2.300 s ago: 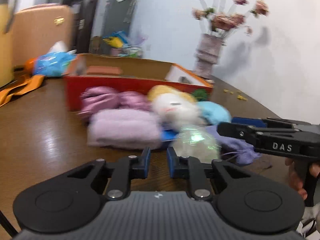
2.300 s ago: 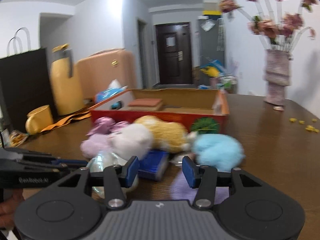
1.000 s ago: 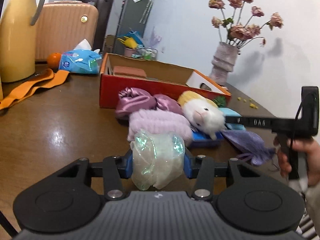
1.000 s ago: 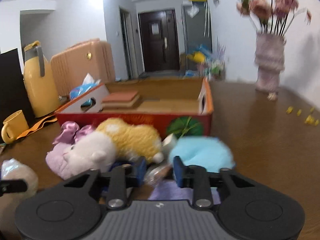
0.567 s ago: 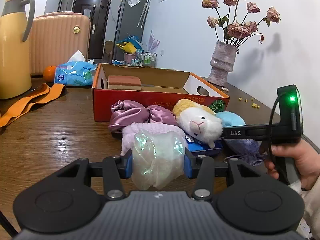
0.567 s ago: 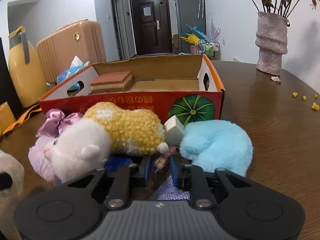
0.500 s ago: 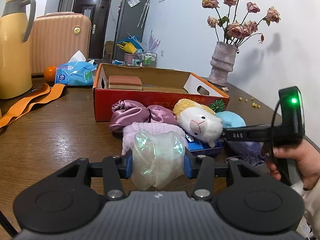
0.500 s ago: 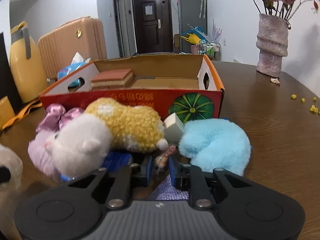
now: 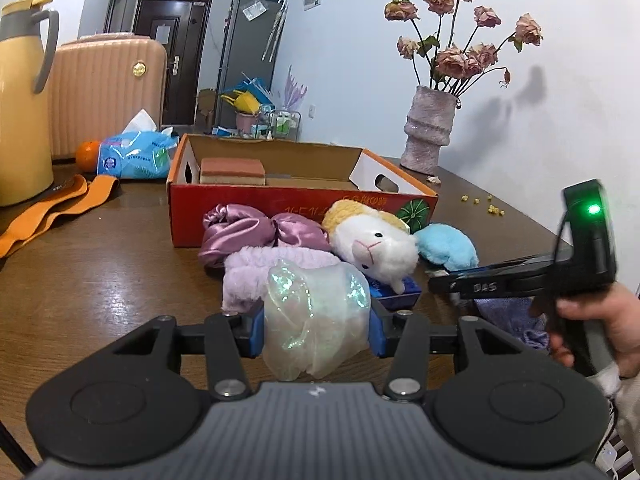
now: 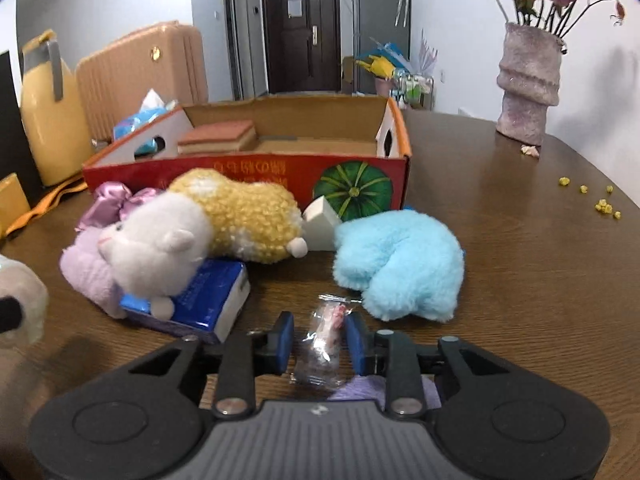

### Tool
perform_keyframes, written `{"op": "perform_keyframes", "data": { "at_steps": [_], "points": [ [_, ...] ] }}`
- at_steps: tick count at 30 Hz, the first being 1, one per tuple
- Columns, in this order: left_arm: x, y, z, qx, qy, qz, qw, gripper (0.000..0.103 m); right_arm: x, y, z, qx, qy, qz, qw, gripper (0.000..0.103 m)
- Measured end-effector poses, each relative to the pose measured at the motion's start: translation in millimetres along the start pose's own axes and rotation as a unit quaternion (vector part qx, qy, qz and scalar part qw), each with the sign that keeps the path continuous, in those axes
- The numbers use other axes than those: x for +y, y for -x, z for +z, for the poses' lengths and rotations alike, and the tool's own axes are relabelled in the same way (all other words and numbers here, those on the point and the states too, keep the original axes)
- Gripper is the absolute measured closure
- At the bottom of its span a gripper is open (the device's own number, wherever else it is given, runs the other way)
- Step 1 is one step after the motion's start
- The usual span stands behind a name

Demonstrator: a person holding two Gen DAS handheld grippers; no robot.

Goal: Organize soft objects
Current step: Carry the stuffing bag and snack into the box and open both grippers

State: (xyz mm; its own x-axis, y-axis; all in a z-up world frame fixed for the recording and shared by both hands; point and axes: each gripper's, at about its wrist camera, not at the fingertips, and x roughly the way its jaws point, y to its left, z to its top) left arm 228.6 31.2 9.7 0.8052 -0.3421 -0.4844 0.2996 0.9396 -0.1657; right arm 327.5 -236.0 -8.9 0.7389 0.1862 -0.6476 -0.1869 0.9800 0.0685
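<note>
Brown wooden table [image 10: 520, 280]; doorway [image 10: 300, 28] behind, seemingly a hallway.

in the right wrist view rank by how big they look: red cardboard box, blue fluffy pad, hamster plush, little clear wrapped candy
1. red cardboard box, widest even though farthest.
2. hamster plush and blue fluffy pad: the plush looks somewhat longer, but they are close, so no firm ranking.
3. clear wrapped candy, smallest despite being nearest.

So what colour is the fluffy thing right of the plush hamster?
Light blue, clearest in the right wrist view.
</note>
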Motion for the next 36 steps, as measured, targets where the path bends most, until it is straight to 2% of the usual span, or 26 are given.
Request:
{"op": "perform_keyframes", "data": {
  "at_steps": [2,6,13,15,17,20,23,24,25,27,28,29,31,34,36],
  "points": [
    [1,2,0,0.000,-0.001,0.005,1.0000,0.055,4,-2,0,-0.005,0.012,-0.008,1.000,0.088],
    [5,6,0,-0.002,0.004,0.014,0.9999,0.055,5,6,-1,-0.016,0.010,0.002,1.000,0.090],
    [4,3,8,-0.009,0.005,-0.004,0.9999,0.055,5,47,1,-0.058,0.015,0.026,0.998,0.090],
    [6,-1,21,-0.011,0.010,-0.023,0.9996,0.055,3,55,7,-0.072,0.011,0.039,0.997,0.090],
    [10,-8,48,-0.017,0.016,-0.050,0.9985,0.055,0,63,19,-0.093,0.010,0.059,0.994,0.090],
    [9,-35,101,-0.014,0.009,-0.048,0.9987,0.049,-5,60,57,-0.116,0.018,0.093,0.989,0.090],
    [9,-91,152,-0.009,-0.025,-0.027,0.9993,0.049,-7,28,116,-0.115,0.025,0.106,0.987,0.090],
    [11,-114,165,0.003,-0.029,-0.021,0.9994,0.049,-7,11,136,-0.103,0.027,0.108,0.988,0.090],
    [15,-146,181,0.030,-0.026,-0.012,0.9991,0.053,-7,-11,159,-0.089,0.026,0.109,0.990,0.090],
    [25,-196,202,0.074,0.021,0.015,0.9969,0.054,-7,-59,196,-0.046,0.022,0.103,0.993,0.090],
    [28,-221,210,0.087,0.036,0.016,0.9955,0.054,-9,-80,208,-0.030,0.011,0.101,0.994,0.090],
    [28,-239,214,0.094,0.040,0.026,0.9944,0.054,-12,-103,220,-0.008,-0.002,0.097,0.995,0.090],
    [23,-270,218,0.108,0.017,0.037,0.9934,0.052,-20,-140,236,0.021,-0.033,0.096,0.995,0.090],
    [31,-302,218,0.118,0.034,0.061,0.9906,0.051,-32,-180,247,0.050,-0.086,0.100,0.990,0.087],
    [42,-312,215,0.131,0.045,0.056,0.9888,0.044,-41,-199,248,0.067,-0.119,0.113,0.984,0.086]
  ]
}}
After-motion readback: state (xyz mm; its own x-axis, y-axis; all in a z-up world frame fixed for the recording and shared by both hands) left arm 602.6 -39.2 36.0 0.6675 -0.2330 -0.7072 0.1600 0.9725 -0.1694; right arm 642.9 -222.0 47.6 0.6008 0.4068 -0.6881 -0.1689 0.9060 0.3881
